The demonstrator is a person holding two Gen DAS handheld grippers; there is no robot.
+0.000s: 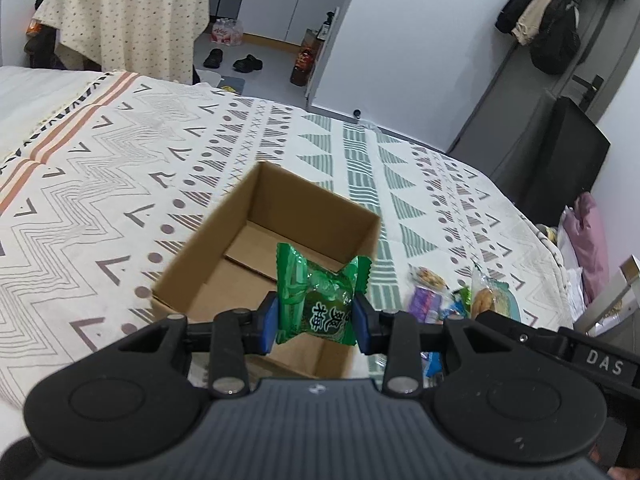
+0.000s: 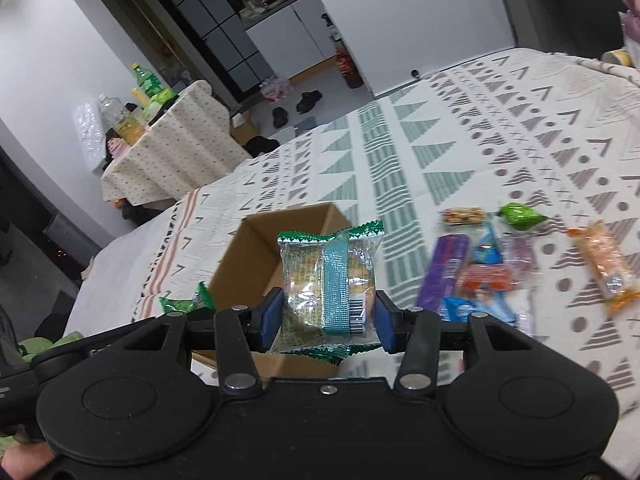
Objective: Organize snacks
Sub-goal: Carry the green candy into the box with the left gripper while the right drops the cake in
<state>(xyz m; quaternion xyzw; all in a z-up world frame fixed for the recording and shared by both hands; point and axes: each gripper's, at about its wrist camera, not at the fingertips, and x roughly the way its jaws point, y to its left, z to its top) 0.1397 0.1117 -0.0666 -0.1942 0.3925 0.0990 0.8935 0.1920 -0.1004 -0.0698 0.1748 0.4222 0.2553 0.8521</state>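
An open cardboard box (image 1: 256, 256) sits on the patterned bed cover; its inside looks empty. My left gripper (image 1: 316, 320) is shut on a green wrapped snack (image 1: 320, 300) and holds it above the box's near side. My right gripper (image 2: 326, 318) is shut on a clear cake packet with green trim (image 2: 328, 284), held over the box (image 2: 256, 256). The left gripper's green snack shows at the box's left in the right wrist view (image 2: 188, 300). A pile of loose snacks (image 2: 480, 272) lies right of the box, also in the left wrist view (image 1: 448, 296).
The patterned cover (image 1: 120, 184) spreads over the whole bed. A green candy (image 2: 520, 216) and an orange packet (image 2: 604, 268) lie at the pile's far and right side. A draped table with bottles (image 2: 160, 148) stands beyond the bed. A black case (image 1: 568, 160) stands by the bed's right edge.
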